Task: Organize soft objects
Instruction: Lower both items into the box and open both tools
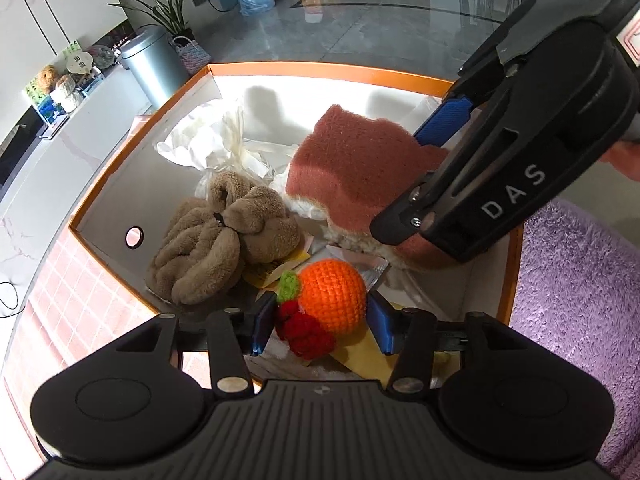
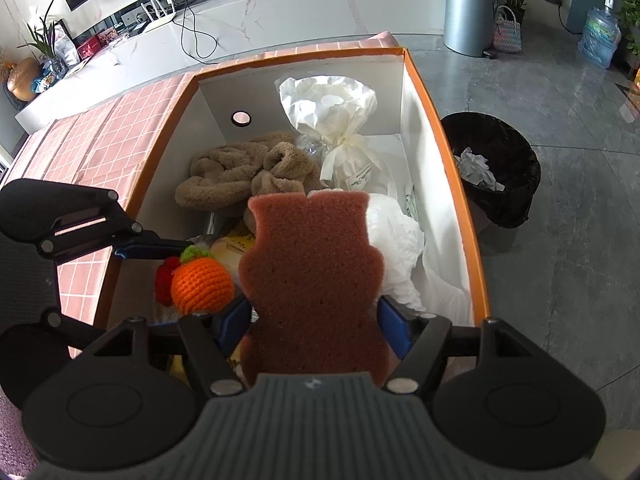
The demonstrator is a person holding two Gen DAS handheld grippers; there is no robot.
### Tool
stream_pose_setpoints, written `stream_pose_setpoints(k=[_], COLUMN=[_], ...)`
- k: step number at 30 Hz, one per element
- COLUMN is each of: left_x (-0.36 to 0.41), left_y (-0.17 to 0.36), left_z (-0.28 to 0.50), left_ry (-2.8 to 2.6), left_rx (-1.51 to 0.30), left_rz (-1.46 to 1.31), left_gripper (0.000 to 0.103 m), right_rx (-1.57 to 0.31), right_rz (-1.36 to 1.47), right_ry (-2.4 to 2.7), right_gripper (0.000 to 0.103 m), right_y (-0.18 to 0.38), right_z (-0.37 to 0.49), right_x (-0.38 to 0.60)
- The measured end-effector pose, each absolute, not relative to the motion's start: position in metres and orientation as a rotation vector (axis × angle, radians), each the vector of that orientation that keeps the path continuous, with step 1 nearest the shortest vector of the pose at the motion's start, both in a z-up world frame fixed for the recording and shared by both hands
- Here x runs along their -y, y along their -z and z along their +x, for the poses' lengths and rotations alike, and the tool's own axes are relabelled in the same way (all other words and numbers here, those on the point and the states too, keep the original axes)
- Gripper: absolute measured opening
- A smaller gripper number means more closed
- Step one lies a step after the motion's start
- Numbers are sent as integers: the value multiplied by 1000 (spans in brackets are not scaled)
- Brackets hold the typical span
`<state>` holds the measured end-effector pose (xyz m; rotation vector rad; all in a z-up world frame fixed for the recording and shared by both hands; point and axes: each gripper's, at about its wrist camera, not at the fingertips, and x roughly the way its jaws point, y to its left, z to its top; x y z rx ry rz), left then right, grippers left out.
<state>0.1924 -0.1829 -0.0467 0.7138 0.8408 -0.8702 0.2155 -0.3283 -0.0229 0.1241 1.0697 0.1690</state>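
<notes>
From my left wrist camera, my left gripper (image 1: 320, 322) reaches down into the orange-rimmed white cardboard box (image 1: 320, 69). The crocheted orange ball with a green leaf and red berries (image 1: 330, 300) sits between its blue pads; the right pad is at the ball's side, a gap shows at the left, so I cannot tell whether I grip it. A tan fleece bundle (image 1: 224, 240) lies just left, with a white tissue-wrapped pouch (image 1: 212, 144) behind. My right gripper (image 1: 432, 184) enters from the right with the reddish-brown bear-shaped sponge (image 1: 352, 168).

From my right wrist camera, the sponge (image 2: 312, 280) stands upright between my right gripper's (image 2: 316, 326) pads, low over the box (image 2: 444, 152); whether they press it I cannot tell. The ball (image 2: 202, 286) lies just left, at my left gripper's fingertip (image 2: 160, 247).
</notes>
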Motion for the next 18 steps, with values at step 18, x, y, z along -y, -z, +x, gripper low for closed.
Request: stream_pose_setpoints(k=[18], left_x=[136], left_y=[0], left_z=[161], left_ry=[772], left_rx=[-641], left_rz=[574], left_gripper=[85], right_rx=[-918], right_rz=[23], right_ry=[-125], right_gripper=[87], right_y=[-24], right_z=[184], right_x=[318])
